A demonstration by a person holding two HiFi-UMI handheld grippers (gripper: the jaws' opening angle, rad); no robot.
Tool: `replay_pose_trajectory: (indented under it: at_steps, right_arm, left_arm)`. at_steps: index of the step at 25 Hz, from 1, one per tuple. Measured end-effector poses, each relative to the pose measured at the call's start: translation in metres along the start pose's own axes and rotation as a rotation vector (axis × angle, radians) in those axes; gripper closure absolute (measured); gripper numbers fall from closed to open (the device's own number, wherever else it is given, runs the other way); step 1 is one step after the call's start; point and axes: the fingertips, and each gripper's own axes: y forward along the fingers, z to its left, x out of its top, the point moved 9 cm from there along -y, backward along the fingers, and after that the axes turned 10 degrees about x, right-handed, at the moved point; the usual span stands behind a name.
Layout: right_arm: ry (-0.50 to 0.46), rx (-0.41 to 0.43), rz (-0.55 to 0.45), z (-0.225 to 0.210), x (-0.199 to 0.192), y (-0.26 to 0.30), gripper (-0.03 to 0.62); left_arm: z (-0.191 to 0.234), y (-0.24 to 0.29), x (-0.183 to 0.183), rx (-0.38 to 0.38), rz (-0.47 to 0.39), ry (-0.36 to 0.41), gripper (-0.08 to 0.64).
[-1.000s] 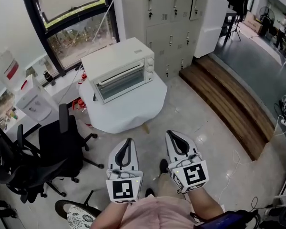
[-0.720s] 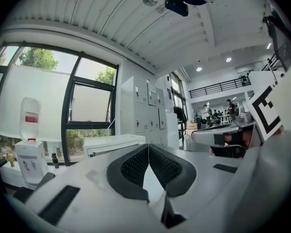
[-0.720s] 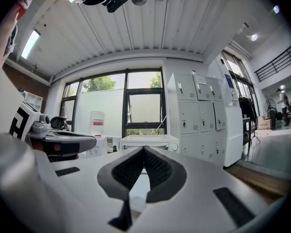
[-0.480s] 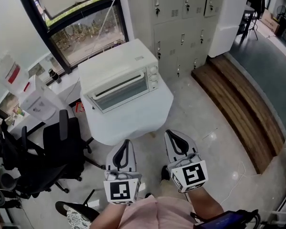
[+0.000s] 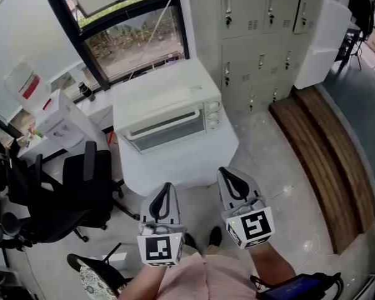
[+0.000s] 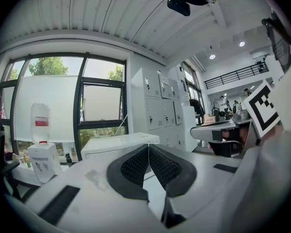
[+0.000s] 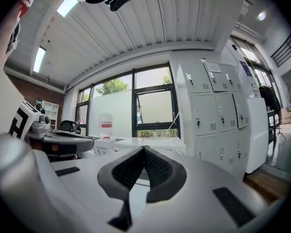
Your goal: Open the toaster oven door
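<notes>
A white toaster oven (image 5: 169, 111) sits on a white-draped table (image 5: 187, 161), its glass door closed with a handle along the top and knobs at the right. In the head view my left gripper (image 5: 167, 186) and right gripper (image 5: 225, 172) hang side by side short of the table's near edge, both shut and empty. The oven (image 6: 117, 144) shows beyond the closed tips of the left gripper (image 6: 148, 146) in the left gripper view. It is partly hidden behind the right gripper (image 7: 144, 148) in the right gripper view.
A black office chair (image 5: 75, 192) stands left of the table. A water dispenser (image 5: 56, 120) with a bottle is by the window. Grey lockers (image 5: 262, 30) line the back wall. A wooden step (image 5: 325, 161) runs along the right.
The view has drawn closer to the oven and table, which sit lower and larger in the frame. Both grippers keep the same pose, shut.
</notes>
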Motion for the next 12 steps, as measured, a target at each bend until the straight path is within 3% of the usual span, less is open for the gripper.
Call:
replay_pose_trajectory:
  at_steps: [12]
  right_arm:
    - [-0.027,0.134,0.032,-0.016,0.002,0.102,0.589]
  left_arm:
    - [0.054,0.063,-0.007,0.125,-0.009,-0.043,0.546]
